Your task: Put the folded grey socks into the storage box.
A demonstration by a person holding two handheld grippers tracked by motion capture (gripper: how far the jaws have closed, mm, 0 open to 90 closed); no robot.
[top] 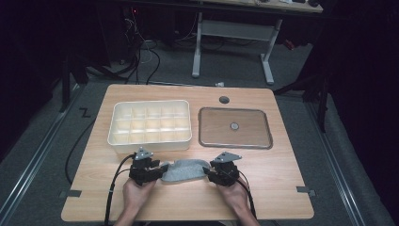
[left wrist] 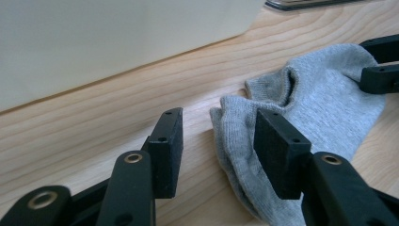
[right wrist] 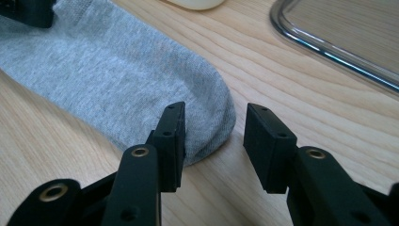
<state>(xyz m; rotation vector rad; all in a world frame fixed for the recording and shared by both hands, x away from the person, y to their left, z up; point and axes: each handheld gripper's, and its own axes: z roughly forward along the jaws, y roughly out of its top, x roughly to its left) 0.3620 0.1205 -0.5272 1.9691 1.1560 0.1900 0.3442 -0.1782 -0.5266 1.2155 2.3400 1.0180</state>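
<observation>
- nearest us, our two hands come in over the table's (top: 188, 202) front edge, each with a gripper.
- our left gripper (top: 162, 173) stands unclenched at the sock's (top: 184, 170) cuff end; in the left gripper view (left wrist: 219, 141) the cuff's edge lies between its jaws, but the pads do not press on it.
- our right gripper (top: 207, 173) is released too; in the right gripper view (right wrist: 214, 139) the sock's (right wrist: 108, 80) rounded toe lies by one jaw, and bare wood shows in the gap.
- the grey sock (left wrist: 306, 103) lies flat on the wood between our grippers, a little rumpled at the cuff.
- just beyond it, on the left, stands a white divided box (top: 114, 123).
- to its right lies a clear tray (top: 268, 136), apart from the box.
- behind that, a round hole (top: 224, 100) sits near the far edge.
</observation>
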